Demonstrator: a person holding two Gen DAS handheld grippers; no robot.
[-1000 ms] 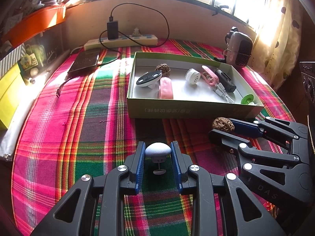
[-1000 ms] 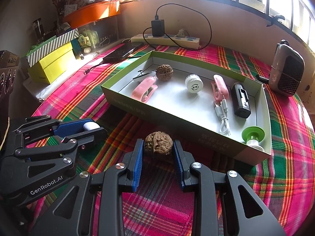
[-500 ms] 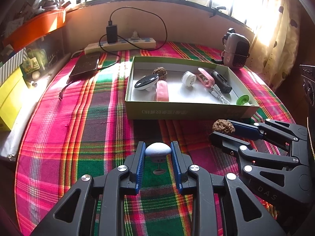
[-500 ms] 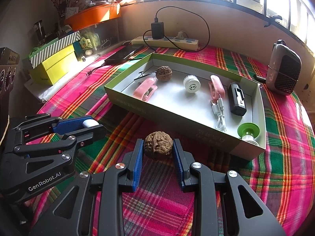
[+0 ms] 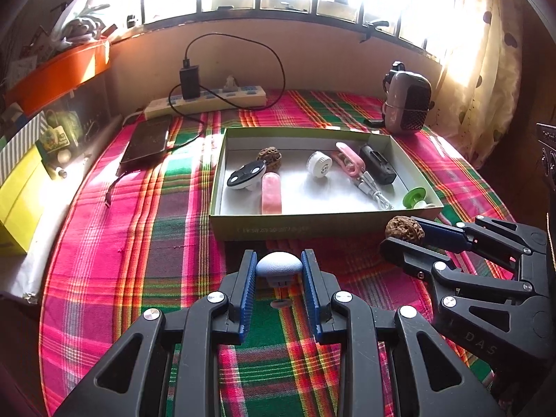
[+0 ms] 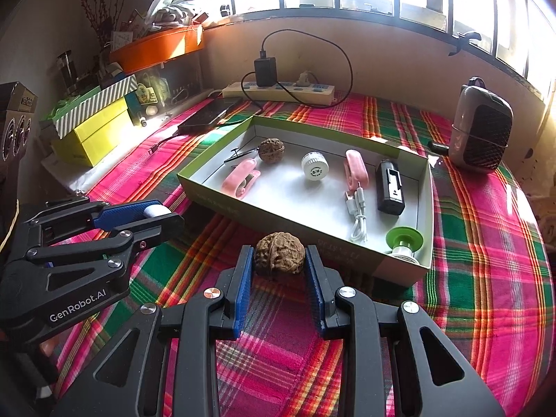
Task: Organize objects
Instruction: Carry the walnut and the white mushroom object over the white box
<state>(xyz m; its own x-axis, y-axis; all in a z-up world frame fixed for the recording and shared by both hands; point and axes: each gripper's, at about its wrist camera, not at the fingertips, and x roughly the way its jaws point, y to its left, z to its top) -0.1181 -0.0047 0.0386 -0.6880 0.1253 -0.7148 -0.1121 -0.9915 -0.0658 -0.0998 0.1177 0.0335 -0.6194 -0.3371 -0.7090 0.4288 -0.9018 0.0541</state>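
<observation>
My left gripper (image 5: pixel 278 266) is shut on a small pale-blue mushroom-shaped piece (image 5: pixel 278 264) and holds it above the plaid cloth, in front of the green box (image 5: pixel 278 227). My right gripper (image 6: pixel 280 255) is shut on a brown walnut (image 6: pixel 280 253), held above the cloth near the box's front wall (image 6: pixel 278 217). In the left wrist view the right gripper (image 5: pixel 403 234) with its walnut (image 5: pixel 405 229) is at the right. In the right wrist view the left gripper (image 6: pixel 160 213) is at the left. The box holds a second walnut (image 6: pixel 271 150), a white cap (image 6: pixel 314 166), pink clips, a black device (image 6: pixel 390 186), a cable and a green mushroom piece (image 6: pixel 404 238).
A power strip (image 5: pixel 205 99) with a charger and cable lies along the back wall. A dark phone (image 5: pixel 146 139) lies left of the box. A small heater-like device (image 6: pixel 481 128) stands at the back right. Yellow boxes (image 6: pixel 93 132) and an orange tray (image 6: pixel 156 47) line the left side.
Both grippers have risen and drawn back from the box, each keeping its object; the box looks smaller and farther away.
</observation>
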